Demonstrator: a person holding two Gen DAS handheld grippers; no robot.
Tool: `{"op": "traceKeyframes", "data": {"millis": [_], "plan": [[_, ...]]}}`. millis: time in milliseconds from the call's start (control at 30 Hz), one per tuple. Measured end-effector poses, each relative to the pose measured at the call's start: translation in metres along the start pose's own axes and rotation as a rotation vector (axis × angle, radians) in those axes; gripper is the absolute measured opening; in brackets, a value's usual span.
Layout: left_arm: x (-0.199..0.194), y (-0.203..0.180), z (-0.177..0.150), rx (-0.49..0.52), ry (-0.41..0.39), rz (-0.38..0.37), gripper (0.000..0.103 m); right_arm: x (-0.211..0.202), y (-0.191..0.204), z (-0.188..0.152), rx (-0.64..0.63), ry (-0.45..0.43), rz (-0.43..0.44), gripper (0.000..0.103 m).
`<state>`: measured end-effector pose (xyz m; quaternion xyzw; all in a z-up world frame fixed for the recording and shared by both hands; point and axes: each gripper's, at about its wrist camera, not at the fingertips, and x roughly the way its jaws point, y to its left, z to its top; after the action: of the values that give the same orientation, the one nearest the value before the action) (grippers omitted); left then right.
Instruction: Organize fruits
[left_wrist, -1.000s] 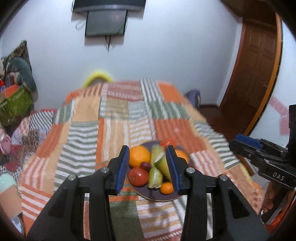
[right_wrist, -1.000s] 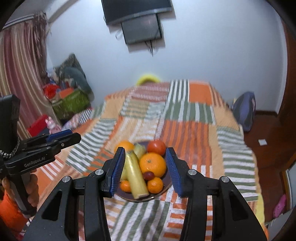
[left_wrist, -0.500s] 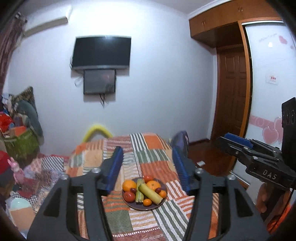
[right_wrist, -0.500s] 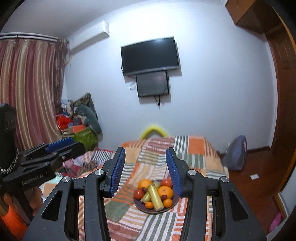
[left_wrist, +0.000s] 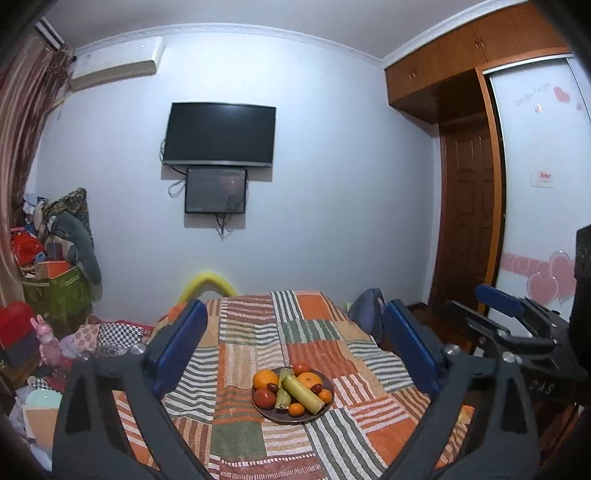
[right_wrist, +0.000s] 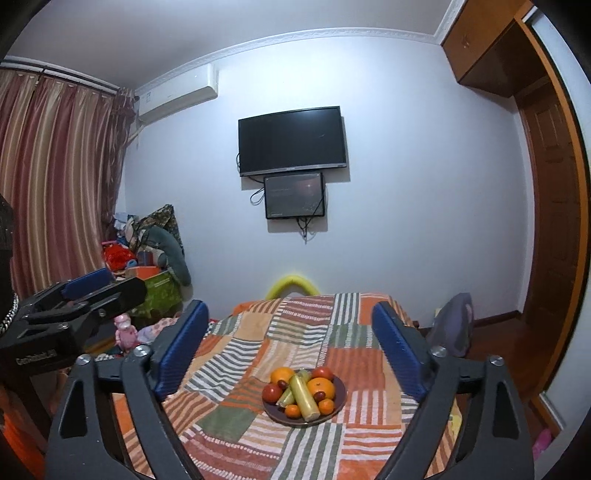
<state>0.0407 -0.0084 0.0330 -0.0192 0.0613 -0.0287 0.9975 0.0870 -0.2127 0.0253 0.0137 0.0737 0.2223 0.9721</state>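
A dark plate (left_wrist: 325, 410) holds oranges, red fruits, small dark fruits and a long yellow-green fruit (left_wrist: 303, 394). It sits on a patchwork bedspread (left_wrist: 258, 332). In the right wrist view the plate (right_wrist: 341, 398) lies low in the middle. My left gripper (left_wrist: 291, 343) is open and empty, held back from and above the plate. My right gripper (right_wrist: 290, 341) is open and empty, likewise back from the plate. Each gripper shows at the edge of the other's view, the right one (left_wrist: 517, 325) and the left one (right_wrist: 85, 295).
The bed fills the middle of the room. A TV (left_wrist: 219, 134) hangs on the far wall. Clutter and a green box (left_wrist: 55, 291) stand at the left. A wooden door (left_wrist: 469, 214) and a bag (right_wrist: 454, 325) are at the right.
Both grippers pulled back and up from close over the plate, so the plate now looks small and far. Both jaws opened wider.
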Motion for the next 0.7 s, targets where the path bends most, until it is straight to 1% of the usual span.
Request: {"op": "traceKeyframes", "data": {"millis": [33, 67, 167, 700], "plan": [[0.000, -0.001, -0.001, 0.008, -0.001, 0.008, 0.098, -0.001, 0.001, -0.001, -0.001, -0.008, -0.011, 0.102], [0.000, -0.001, -0.001, 0.013, 0.000, 0.012, 0.098, -0.007, 0.001, -0.003, 0.002, -0.018, -0.023, 0.103], [0.002, -0.001, -0.003, 0.021, 0.002, 0.021, 0.103, -0.009, 0.000, -0.005, 0.009, -0.024, -0.037, 0.103], [0.006, 0.002, -0.005, 0.008, 0.017, 0.023, 0.103, -0.019, 0.000, -0.008, -0.003, -0.028, -0.061, 0.103]]}}
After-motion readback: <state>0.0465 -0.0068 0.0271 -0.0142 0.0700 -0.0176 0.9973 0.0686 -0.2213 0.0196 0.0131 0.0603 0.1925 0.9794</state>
